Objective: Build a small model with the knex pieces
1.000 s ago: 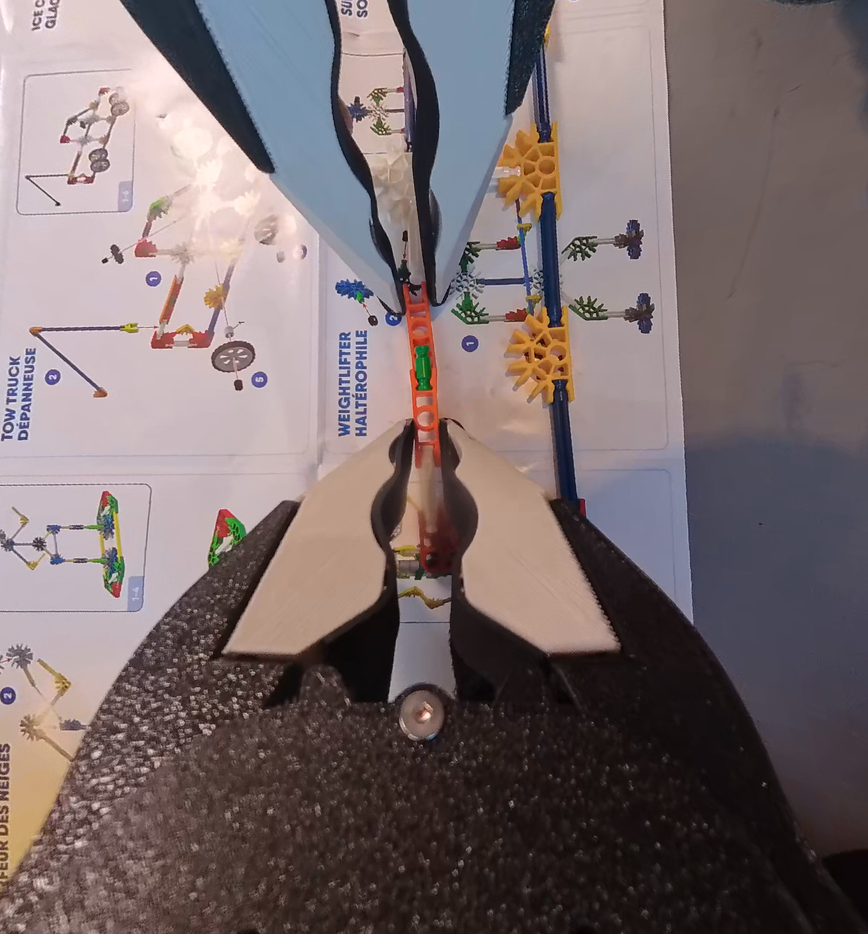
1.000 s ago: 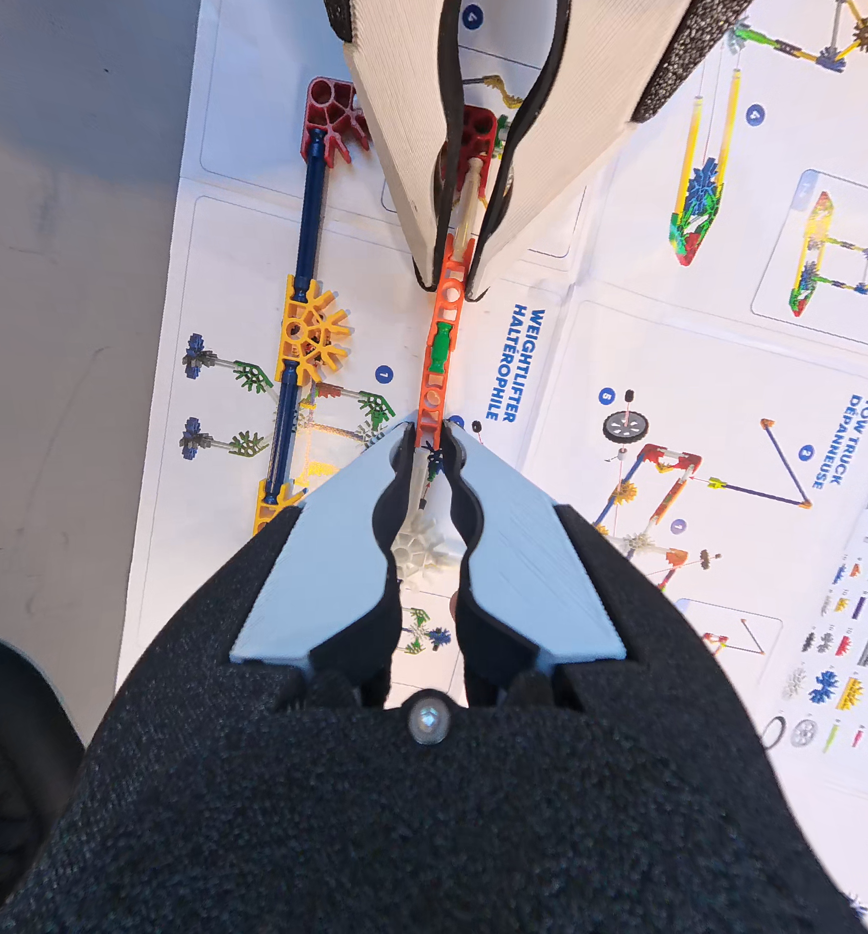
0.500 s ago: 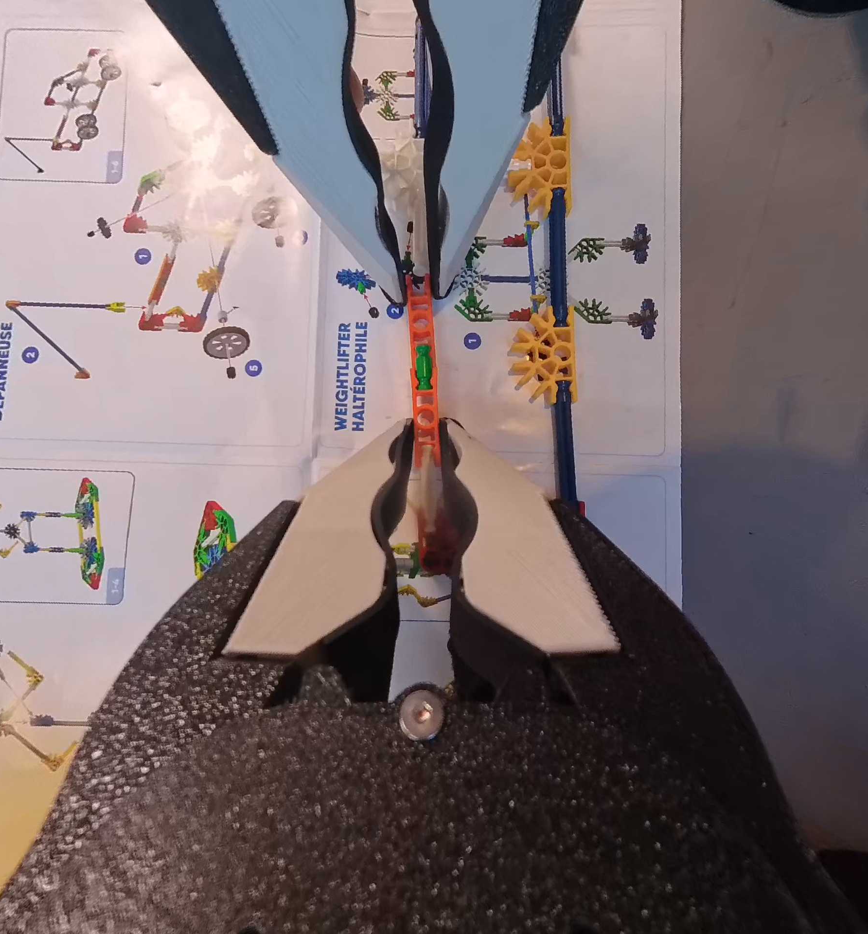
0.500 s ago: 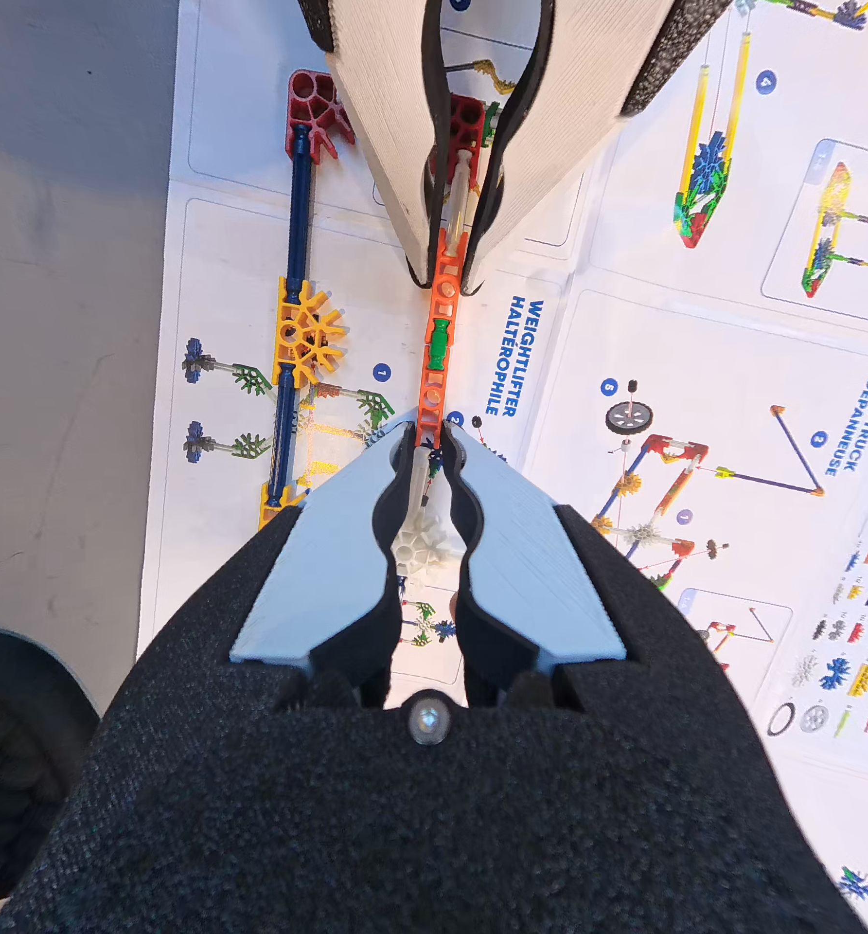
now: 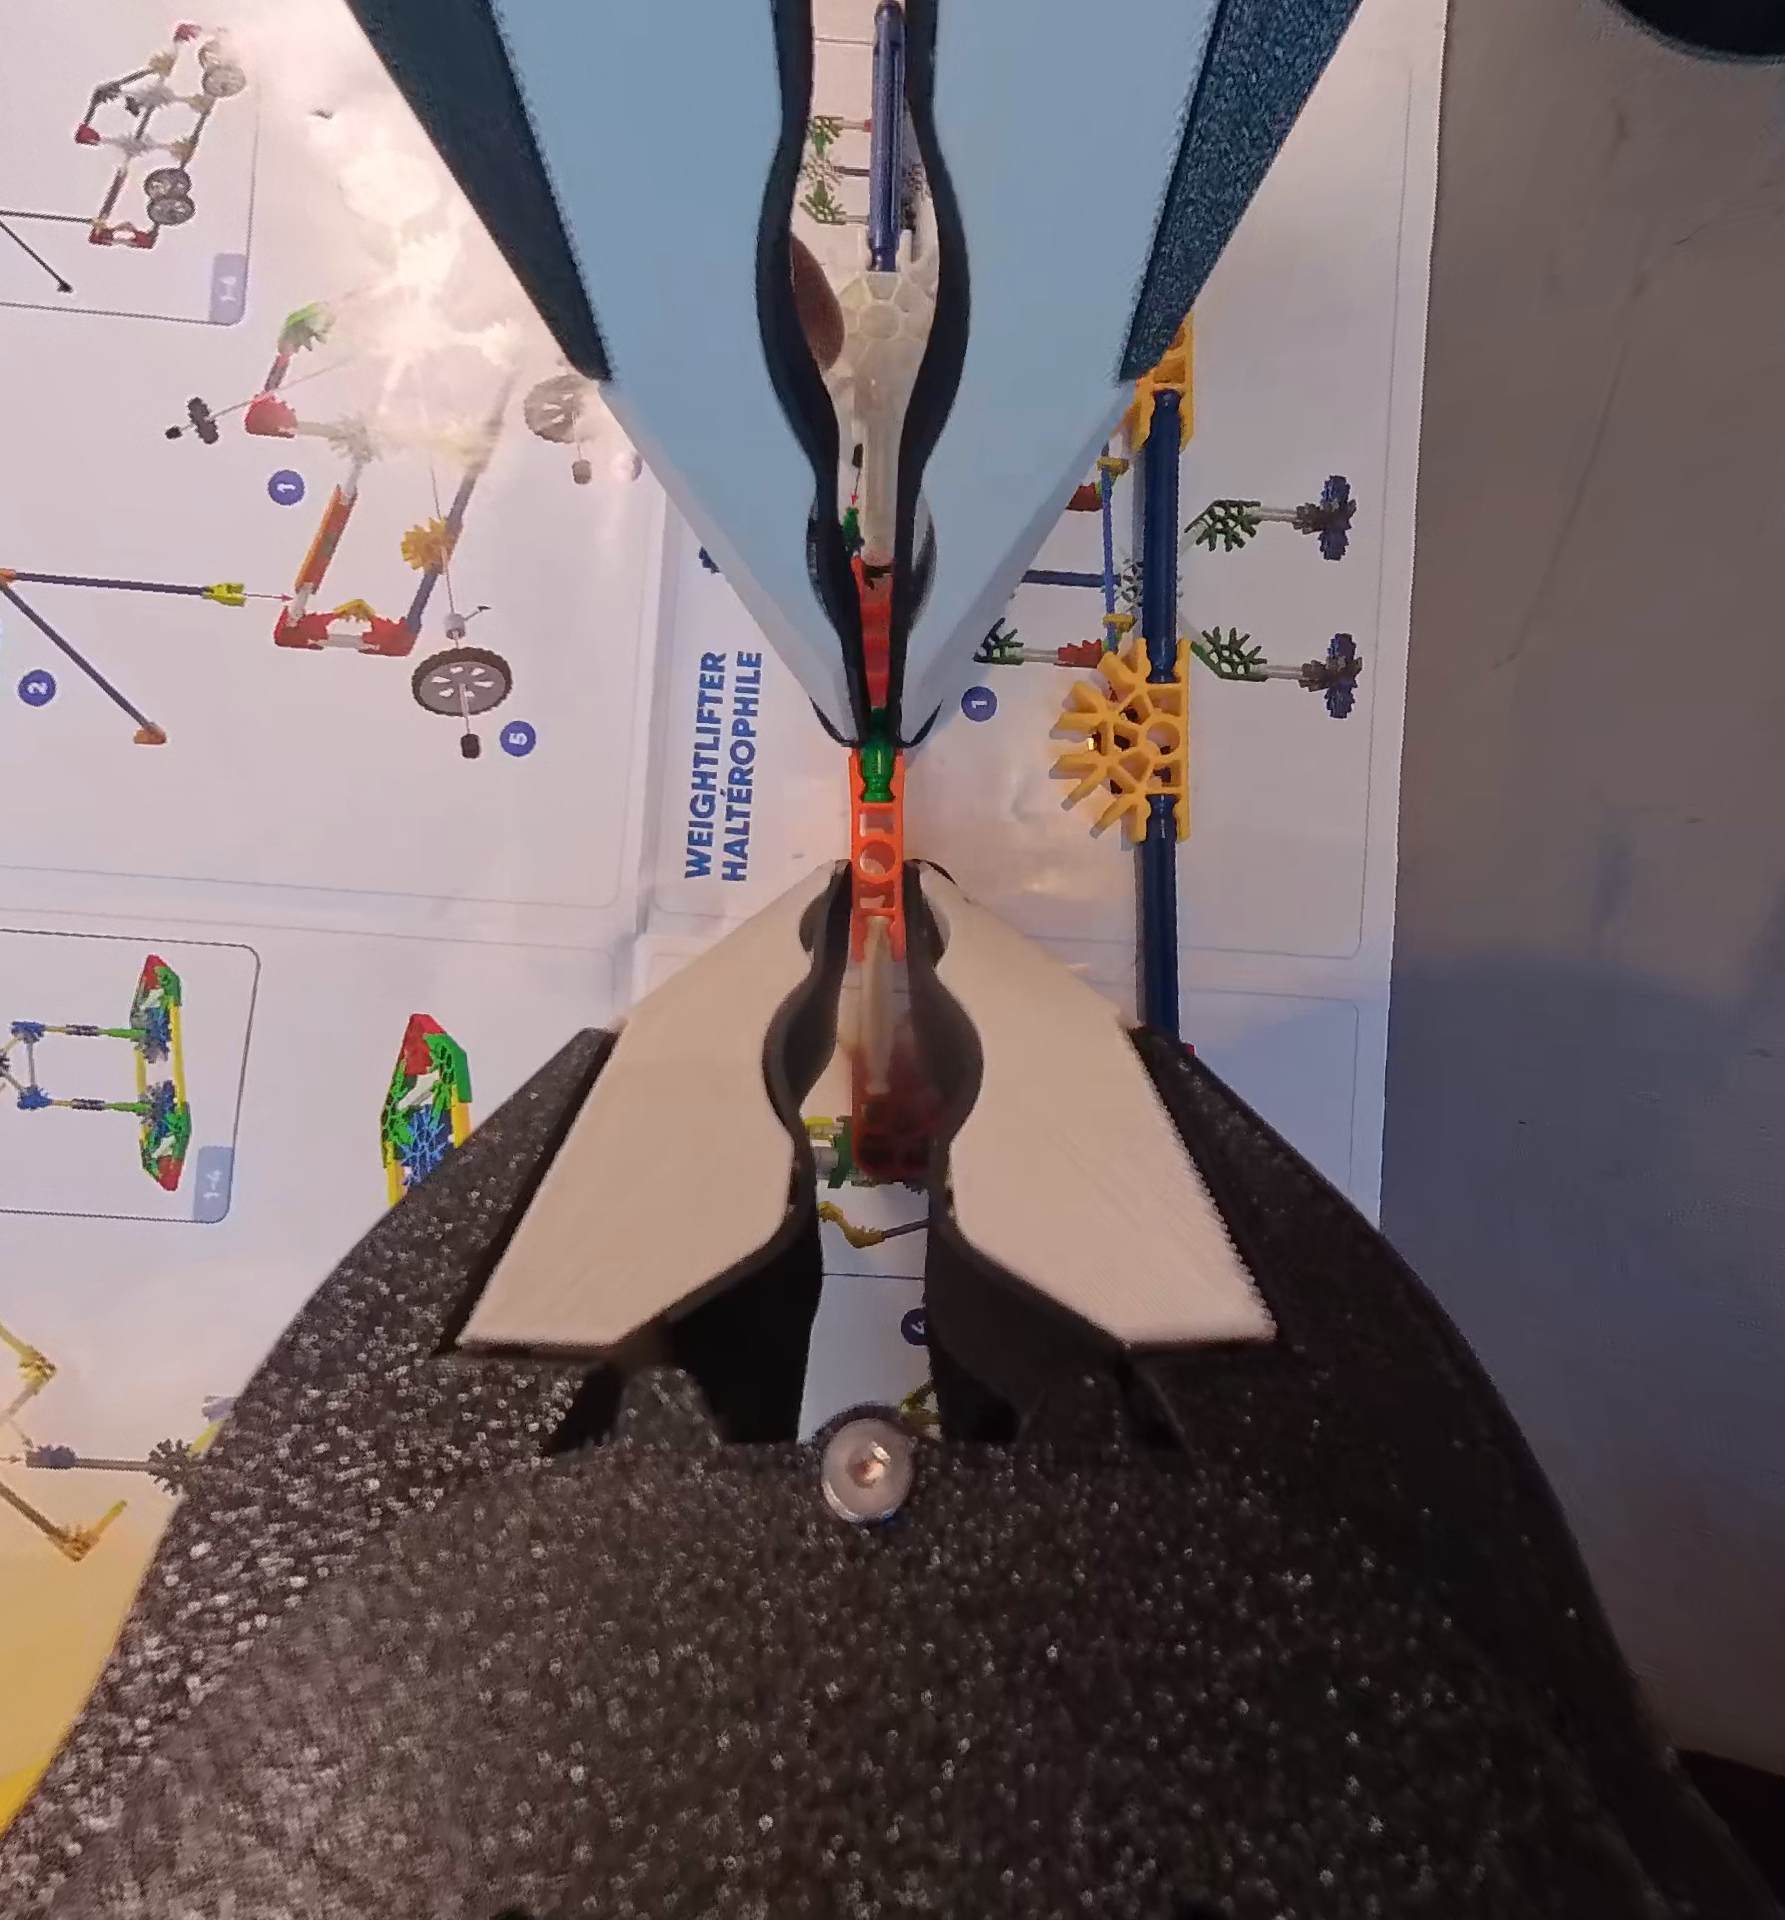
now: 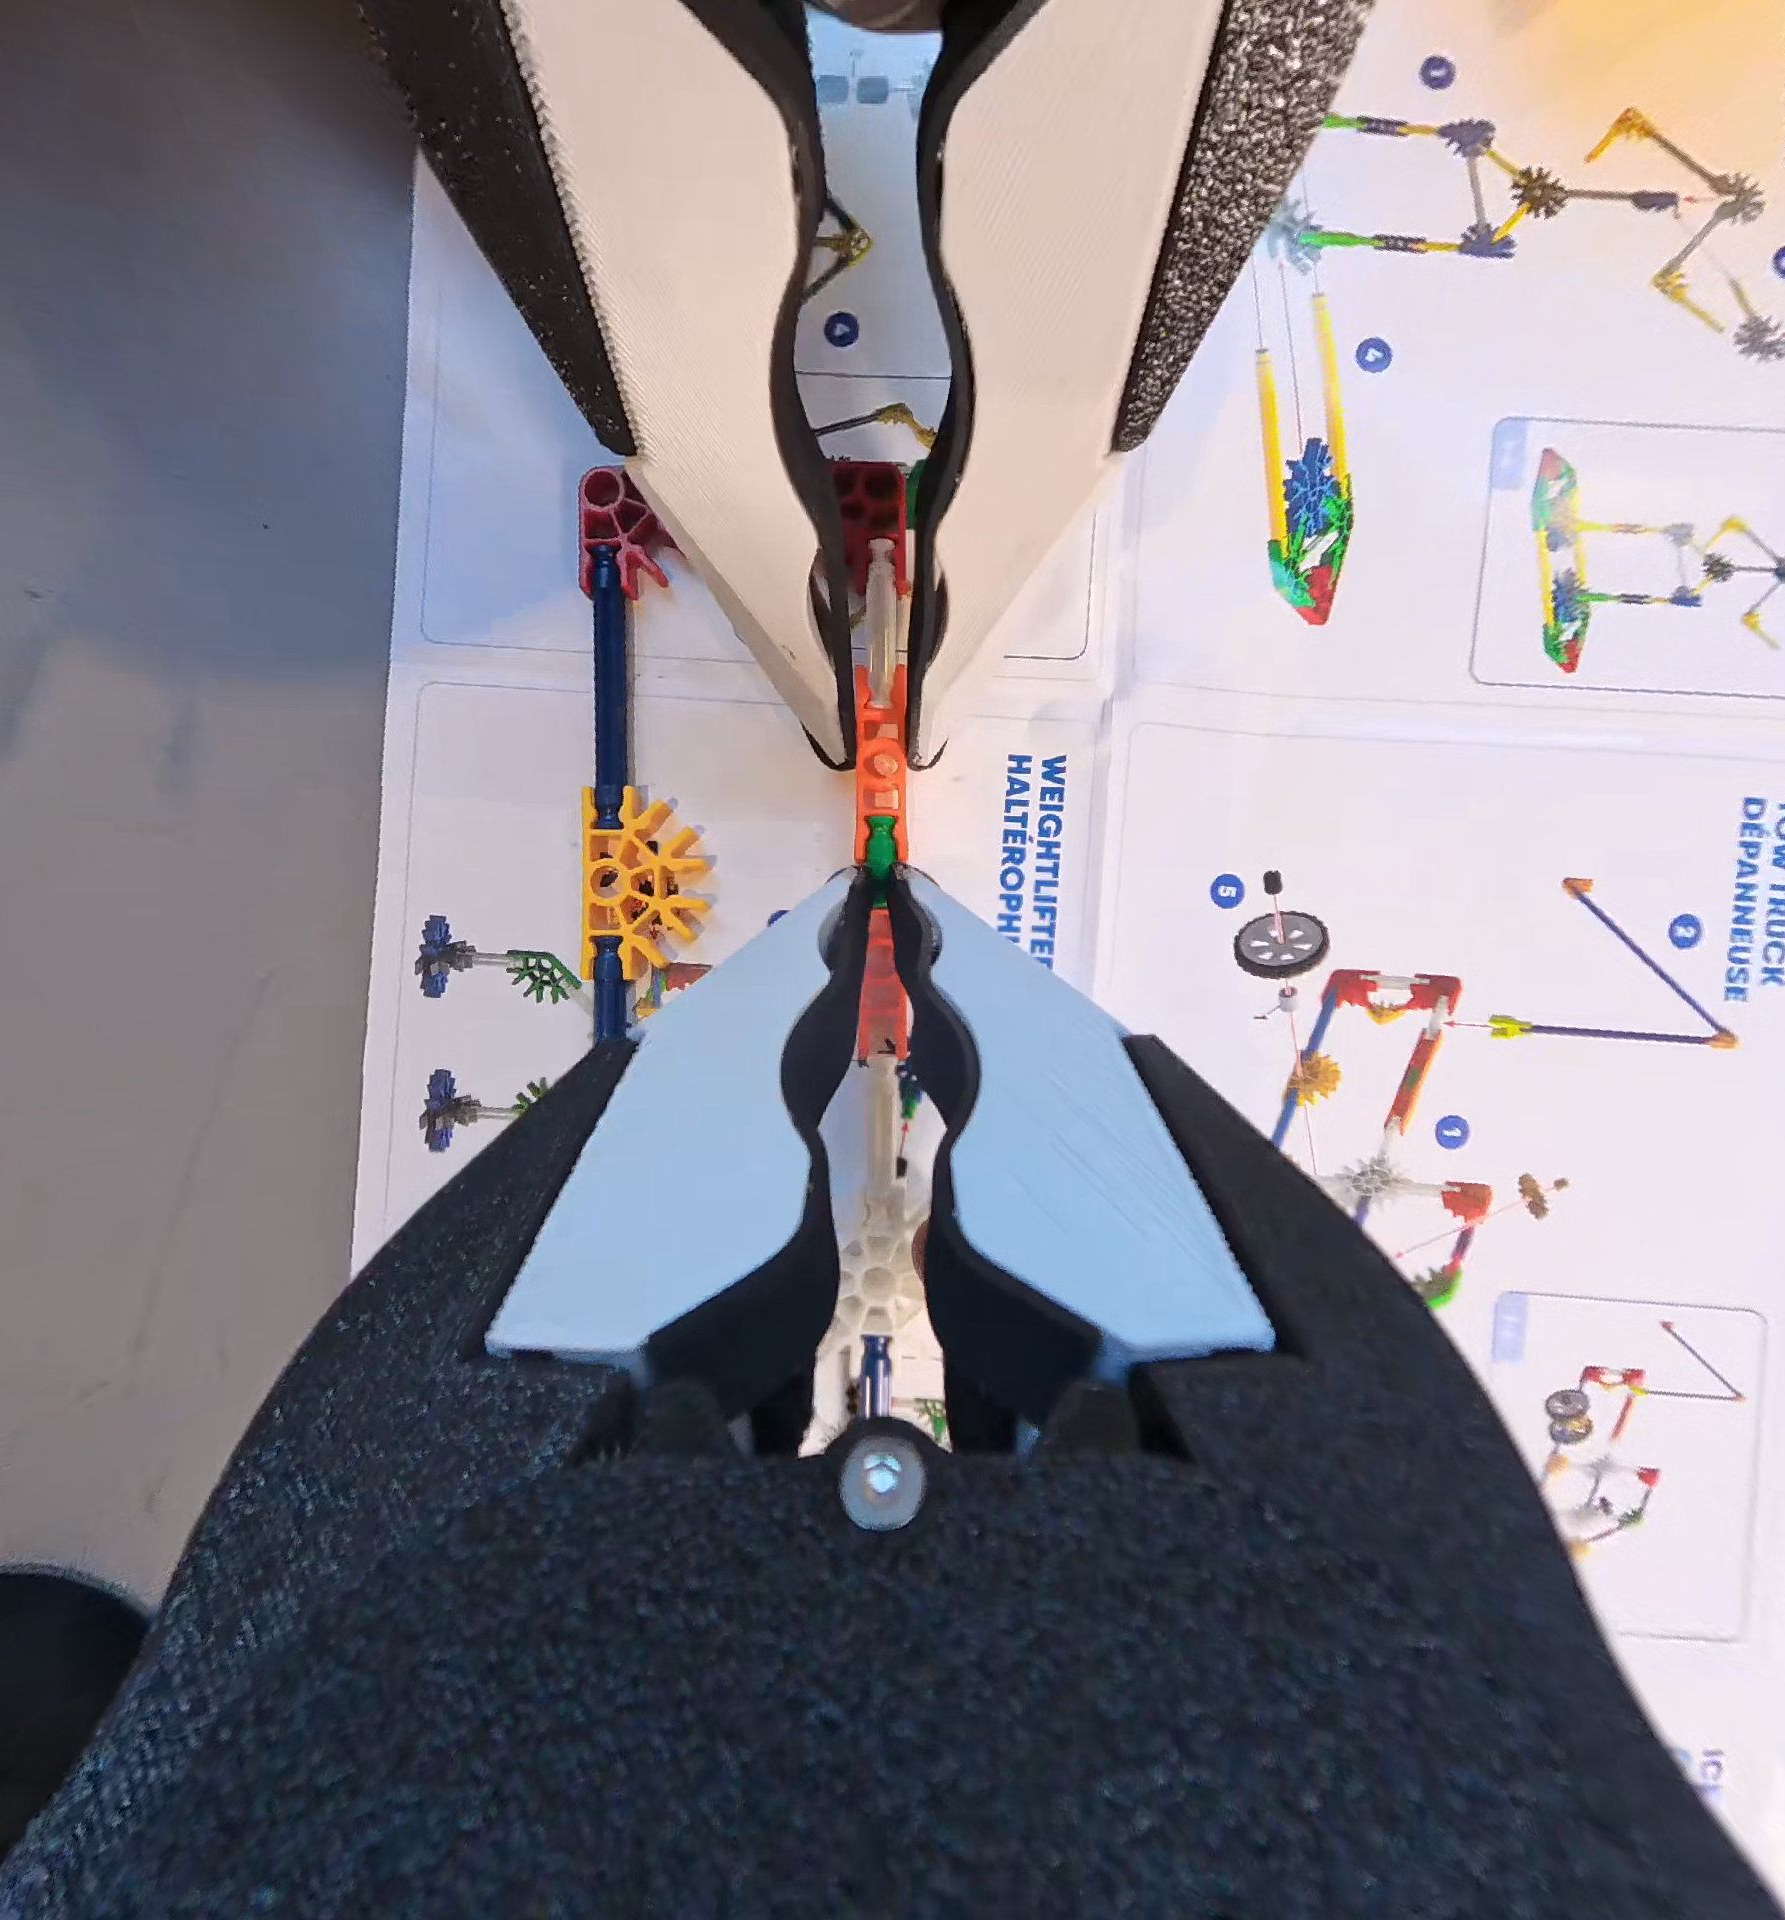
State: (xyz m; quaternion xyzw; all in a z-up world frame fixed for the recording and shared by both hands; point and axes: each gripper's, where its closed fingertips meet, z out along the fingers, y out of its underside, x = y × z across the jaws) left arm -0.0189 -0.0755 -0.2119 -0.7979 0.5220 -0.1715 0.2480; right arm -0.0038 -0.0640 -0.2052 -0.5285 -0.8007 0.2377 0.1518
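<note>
A thin toy-construction chain hangs between both grippers: orange connectors (image 5: 875, 831) joined by a small green rod (image 5: 875, 769), with white rods at both ends. My left gripper (image 5: 877, 883), with white fingers, is shut on one orange connector; a white rod and a dark red connector (image 5: 888, 1127) sit between its fingers. My right gripper (image 6: 875, 881), with light blue fingers, is shut on the other orange connector (image 6: 880, 987); a white rod and a white snowflake connector (image 6: 872, 1283) lie behind it. The tips face each other, a short gap apart, above the instruction sheet (image 6: 1387, 779).
A blue rod (image 5: 1160, 520) with yellow connectors (image 5: 1127, 738) and a dark red end piece (image 6: 618, 520) lies on the sheet beside the grippers. Grey table (image 5: 1646, 831) borders the sheet on that side; it also shows in the right wrist view (image 6: 140, 727). Both grippers' tips are close together, under 4 cm apart.
The two grippers have come closer together. The right gripper's tips now cover its orange connector up to the green rod, so less of the chain shows between the tips.
</note>
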